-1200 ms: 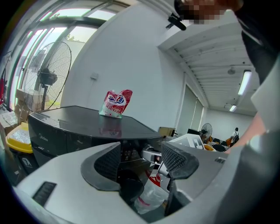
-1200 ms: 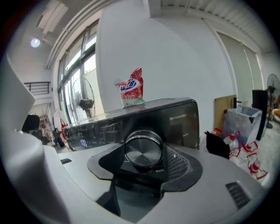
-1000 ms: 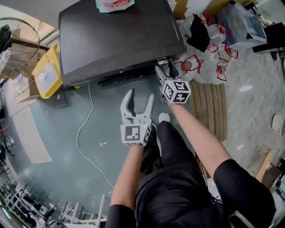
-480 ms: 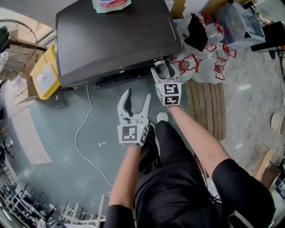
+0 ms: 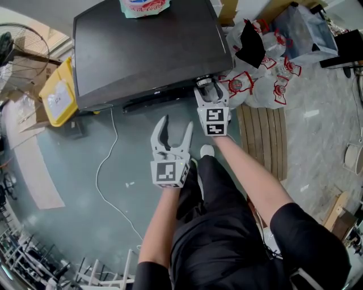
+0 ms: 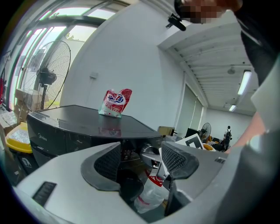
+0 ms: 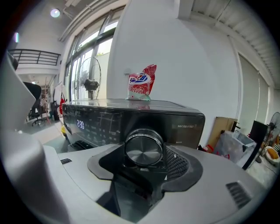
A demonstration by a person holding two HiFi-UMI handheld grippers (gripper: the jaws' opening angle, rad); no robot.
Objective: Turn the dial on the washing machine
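Dark glossy washing machine (image 5: pixel 147 51) across top of head view, seen from above, red-white detergent pouch (image 5: pixel 144 5) on lid near back edge. Grey-green floor (image 5: pixel 74 187) in front w/ white cable (image 5: pixel 108 170) trailing over it. Yellow bin (image 5: pixel 57 90) at machine's left side, heap of plastic bags (image 5: pixel 266 85) at its right.

Control panel (image 7: pixel 105 124) along front face, lit. Digits on display (image 7: pixel 80 124) at far left in right gripper view, too blurred to trust a reading.

Low over floor, left gripper (image 5: pixel 176 122), well short of machine front, jaws spread wide, nothing between them in left gripper view. No part in job at present.

Up against front right corner of panel, right gripper (image 5: pixel 207 88). Round metal-faced dial (image 7: pixel 143 149) w/ chrome rim there, sitting square between jaws in right gripper view, textured pad touching its right edge, other jaw against left edge. Reads as clamped on dial, approx centred.

Progress, by judgement: reach + grip done. Turn itself not confirmable: no pointer mark visible on knob face, so can't say whether rotated at all. Left to do: wrist roll to rotate knob, then release + back off. Needs firm pinch; smooth rim, slip likely if grip loose.
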